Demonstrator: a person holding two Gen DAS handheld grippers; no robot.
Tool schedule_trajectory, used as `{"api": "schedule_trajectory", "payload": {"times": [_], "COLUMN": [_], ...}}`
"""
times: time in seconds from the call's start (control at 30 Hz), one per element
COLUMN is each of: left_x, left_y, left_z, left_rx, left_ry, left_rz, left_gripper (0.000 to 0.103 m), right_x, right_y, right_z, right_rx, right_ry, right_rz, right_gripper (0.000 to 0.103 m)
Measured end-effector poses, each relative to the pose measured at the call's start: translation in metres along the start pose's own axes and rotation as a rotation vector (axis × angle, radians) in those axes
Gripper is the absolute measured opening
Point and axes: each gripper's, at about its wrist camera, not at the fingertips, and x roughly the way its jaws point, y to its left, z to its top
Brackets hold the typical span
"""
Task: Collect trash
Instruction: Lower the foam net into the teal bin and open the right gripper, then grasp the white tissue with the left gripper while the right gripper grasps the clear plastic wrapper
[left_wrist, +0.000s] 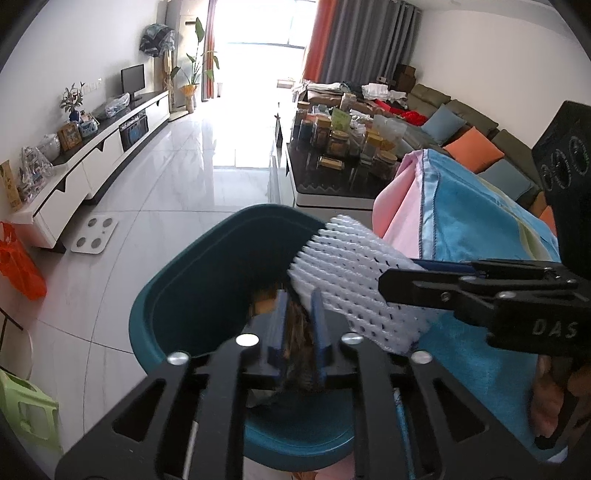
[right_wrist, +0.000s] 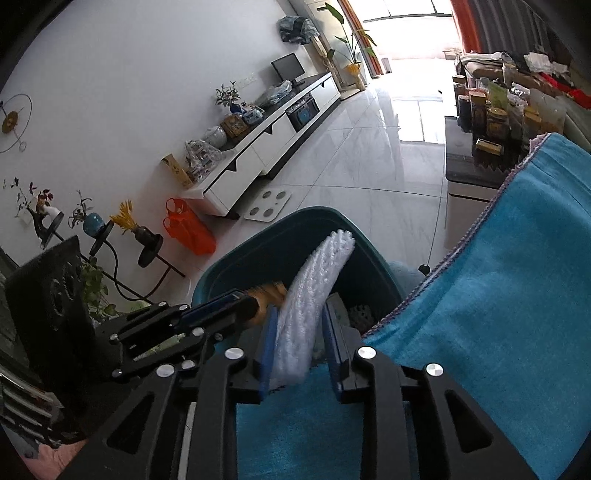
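Two grippers hang over the teal bin (left_wrist: 207, 258), each with trash between its jaws. From the left wrist, our left gripper (left_wrist: 299, 325) stands narrowly parted around a brown scrap (left_wrist: 297, 339) above the bin's mouth, the pads seemingly just off it; we should part them further and let it drop cleanly inside. Beside the bin, the right gripper's body reads "DAS". From the right wrist, our right gripper (right_wrist: 301, 332) is slightly parted around the white foam net (right_wrist: 314, 295), whose tip leans over the bin; we should release only once it clears the rim.
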Motion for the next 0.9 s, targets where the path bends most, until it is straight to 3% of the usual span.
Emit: {"api": "schedule_trajectory", "payload": {"times": [0.27, 0.47, 0.67, 0.9], "left_x": [-0.006, -0.035, -0.068, -0.080], "left_y": [0.005, -0.007, -0.050, -0.152], "left_z": [-0.001, 0.001, 0.001, -0.011], "left_rx": [-0.010, 0.009, 0.085, 0.295], "left_ry": [-0.015, -0.087, -0.166, -0.159], "left_rz": [0.028, 0.034, -0.102, -0.379], "left_gripper": [0.042, 0.051, 0.057, 0.059], "right_x": [-0.010, -0.046, -0.126, -0.221], "right_y": [-0.003, -0.003, -0.022, -0.076], "right_z": [-0.005, -0.016, -0.050, -0.113], "right_rx": [-0.006, -0.050, -0.070, 0.052], "right_ry": [-0.028, -0.088, -0.218, -0.354], "right_rz": [-0.001, 0.007, -0.043, -0.254], "right_gripper": [0.032, 0.032, 0.035, 0.036]}}
